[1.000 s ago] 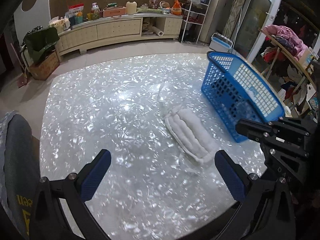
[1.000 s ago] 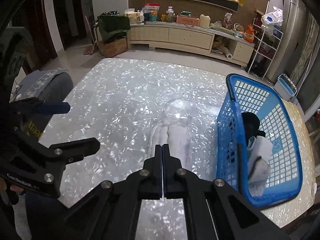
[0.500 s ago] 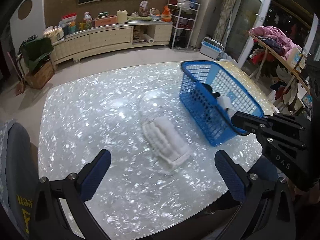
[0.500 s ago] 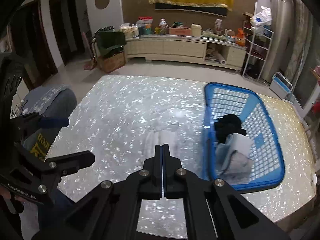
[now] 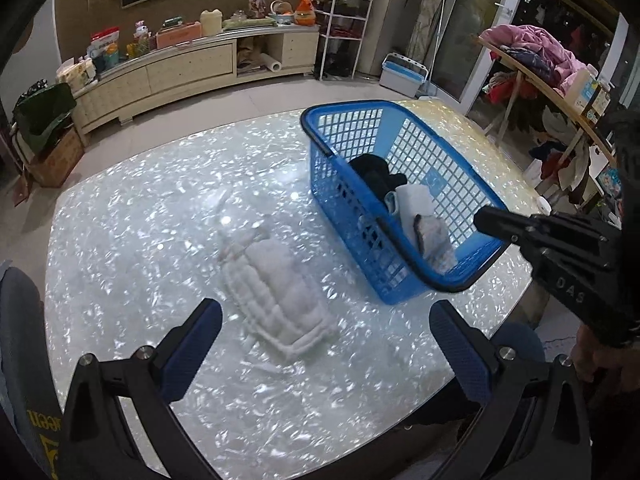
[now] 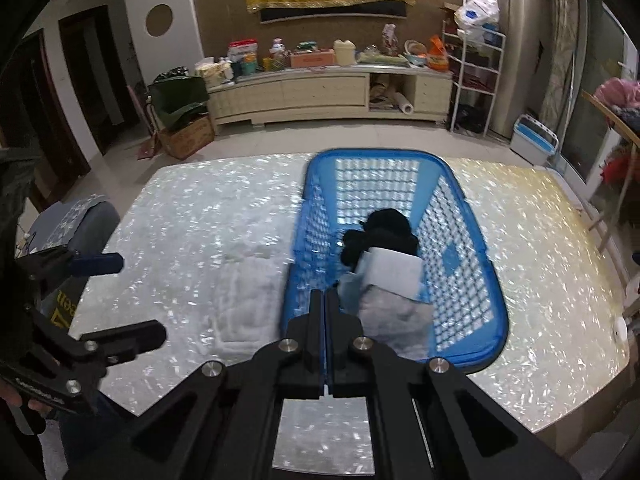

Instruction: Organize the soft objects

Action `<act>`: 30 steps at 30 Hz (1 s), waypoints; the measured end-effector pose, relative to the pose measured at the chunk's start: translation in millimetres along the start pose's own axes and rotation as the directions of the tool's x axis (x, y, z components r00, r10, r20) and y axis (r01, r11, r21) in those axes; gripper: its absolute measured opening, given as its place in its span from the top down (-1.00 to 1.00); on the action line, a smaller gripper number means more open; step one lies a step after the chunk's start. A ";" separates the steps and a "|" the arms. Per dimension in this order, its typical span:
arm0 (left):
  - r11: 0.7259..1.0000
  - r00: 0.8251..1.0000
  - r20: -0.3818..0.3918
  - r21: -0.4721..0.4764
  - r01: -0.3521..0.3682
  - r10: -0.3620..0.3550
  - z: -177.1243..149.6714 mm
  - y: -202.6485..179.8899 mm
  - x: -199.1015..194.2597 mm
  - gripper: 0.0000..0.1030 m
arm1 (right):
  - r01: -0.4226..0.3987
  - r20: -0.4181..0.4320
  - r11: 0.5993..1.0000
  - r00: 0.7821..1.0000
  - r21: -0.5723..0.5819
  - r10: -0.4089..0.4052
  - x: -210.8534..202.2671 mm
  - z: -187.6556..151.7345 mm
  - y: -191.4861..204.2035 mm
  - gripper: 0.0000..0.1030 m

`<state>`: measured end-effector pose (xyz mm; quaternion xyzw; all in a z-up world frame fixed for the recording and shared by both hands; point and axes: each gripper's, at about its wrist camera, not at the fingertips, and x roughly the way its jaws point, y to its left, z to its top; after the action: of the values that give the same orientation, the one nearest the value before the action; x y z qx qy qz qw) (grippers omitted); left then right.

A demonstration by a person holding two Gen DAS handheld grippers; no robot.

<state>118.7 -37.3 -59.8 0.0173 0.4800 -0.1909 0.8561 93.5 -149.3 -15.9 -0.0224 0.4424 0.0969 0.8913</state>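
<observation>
Both tongs hang above the pearly counter [image 5: 120,240]: left tongs [image 5: 326,344] spread wide and empty, right tongs [image 6: 325,308] pressed together holding nothing. Blue basket [image 5: 452,152] sits right of centre, holding black [image 5: 374,170] and pale cloths [image 5: 416,204]; a folded white towel [image 5: 276,288] lies just beside it

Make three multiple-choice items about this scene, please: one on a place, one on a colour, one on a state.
1. Where does the folded white towel lie?
A. in the basket
B. on the table beside the basket
C. on the floor

2. What colour is the basket?
A. blue
B. red
C. green

3. How do the right tongs stand?
A. wide open
B. shut on the towel
C. shut, holding nothing

Answers: 1 B, the towel rests on the shiny table next to the basket wall. 2 A, its mesh is blue. 3 C, the fingers meet with nothing between.
</observation>
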 end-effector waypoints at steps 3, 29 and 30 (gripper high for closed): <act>1.000 1.000 0.004 -0.001 0.007 -0.007 6.6 -6.2 6.0 -1.00 | 0.002 -0.022 1.000 1.000 0.003 -0.002 6.5 -0.6 -9.9 0.99; 1.000 0.987 -0.163 -0.023 0.010 -0.014 4.2 37.0 106.8 -1.00 | 0.079 -0.151 0.996 0.985 -0.031 -0.082 57.6 4.1 -32.7 -0.59; 1.000 0.986 -0.167 -0.022 0.011 -0.015 3.6 39.6 109.3 -1.00 | 0.077 -0.152 0.996 0.985 -0.034 -0.081 57.0 4.0 -33.2 -0.63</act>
<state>186.2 -35.2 -154.5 0.0210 0.5524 -0.1892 0.8116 136.7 -172.6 -60.1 -0.0595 0.5068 0.0655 0.8575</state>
